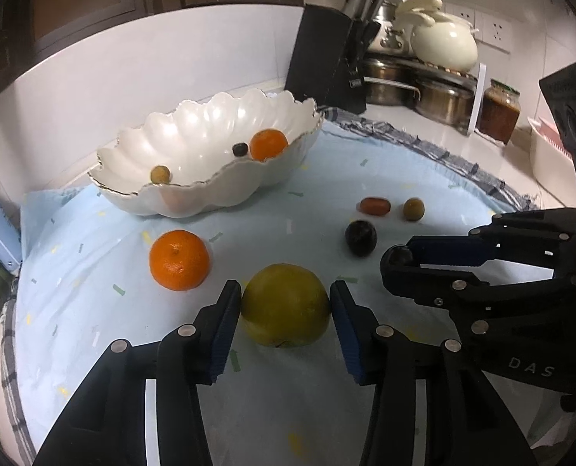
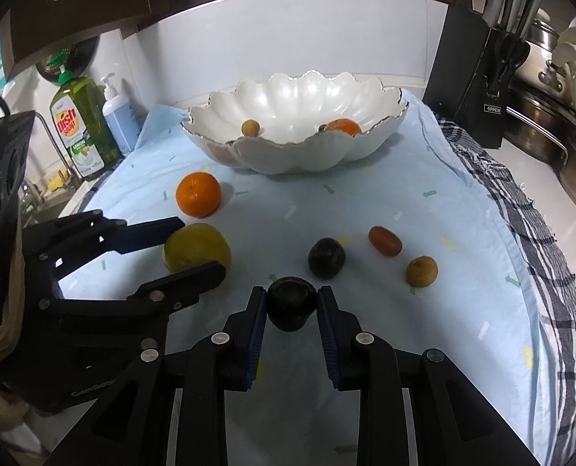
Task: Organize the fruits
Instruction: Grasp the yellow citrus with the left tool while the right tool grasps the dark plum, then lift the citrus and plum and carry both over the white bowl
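Note:
A white scalloped bowl (image 1: 195, 202) (image 2: 288, 155) stands at the back of the light blue cloth (image 1: 288, 400) and holds an orange, a small dark fruit and a small tan fruit. My left gripper (image 1: 286, 306) is shut on a yellow-green fruit (image 1: 285, 305) (image 2: 196, 248) resting on the cloth. My right gripper (image 2: 292, 303) is shut on a dark plum (image 2: 291, 303); it also shows in the left wrist view (image 1: 398, 260). Loose on the cloth lie an orange (image 1: 179, 259) (image 2: 198, 194), a second dark plum (image 1: 361, 238) (image 2: 326, 258), a reddish oval fruit (image 1: 375, 206) (image 2: 384, 240) and a small tan fruit (image 1: 413, 209) (image 2: 422, 270).
A black knife block (image 1: 327, 62) (image 2: 478, 77), steel pots (image 1: 416, 89), a cream pot (image 1: 443, 39) and a sauce jar (image 1: 498, 110) stand at the back right. A dish soap bottle (image 2: 80, 128) and a pump bottle (image 2: 119, 112) stand by the sink at left.

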Motion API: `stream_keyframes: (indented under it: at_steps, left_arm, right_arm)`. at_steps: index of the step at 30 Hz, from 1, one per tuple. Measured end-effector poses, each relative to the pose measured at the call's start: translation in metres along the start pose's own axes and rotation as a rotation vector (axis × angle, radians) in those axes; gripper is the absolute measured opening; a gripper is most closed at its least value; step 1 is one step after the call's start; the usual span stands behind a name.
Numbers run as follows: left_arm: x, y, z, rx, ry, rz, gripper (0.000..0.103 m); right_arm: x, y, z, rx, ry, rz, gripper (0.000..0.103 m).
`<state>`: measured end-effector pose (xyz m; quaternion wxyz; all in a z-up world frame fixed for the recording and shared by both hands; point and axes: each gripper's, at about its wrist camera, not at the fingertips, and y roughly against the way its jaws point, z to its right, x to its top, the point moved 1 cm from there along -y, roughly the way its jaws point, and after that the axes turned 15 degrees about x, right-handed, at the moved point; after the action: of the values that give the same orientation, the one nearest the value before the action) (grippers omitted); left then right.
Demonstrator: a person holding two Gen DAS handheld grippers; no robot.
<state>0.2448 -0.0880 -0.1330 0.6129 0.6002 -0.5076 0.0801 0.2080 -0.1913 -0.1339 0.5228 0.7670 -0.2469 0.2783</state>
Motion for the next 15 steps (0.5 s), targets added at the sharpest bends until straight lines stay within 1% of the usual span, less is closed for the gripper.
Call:
stream_keyframes:
  at_steps: [6, 10, 15]
  left_arm:
    - [0.011, 0.016, -0.011, 0.012, 0.065, 0.026, 0.046]
    - [0.024, 0.026, -0.02, 0.02, 0.104, 0.068, 0.046]
    - [0.046, 0.032, -0.033, 0.048, 0.138, 0.123, 0.046]
  right_arm:
    - [0.012, 0.012, -0.003, -0.012, 0.0, 0.041, 0.028]
    - [0.024, 0.02, -0.005, -0.015, 0.008, 0.08, 0.028]
    - [0.045, 0.025, -0.009, -0.014, 0.035, 0.131, 0.028]
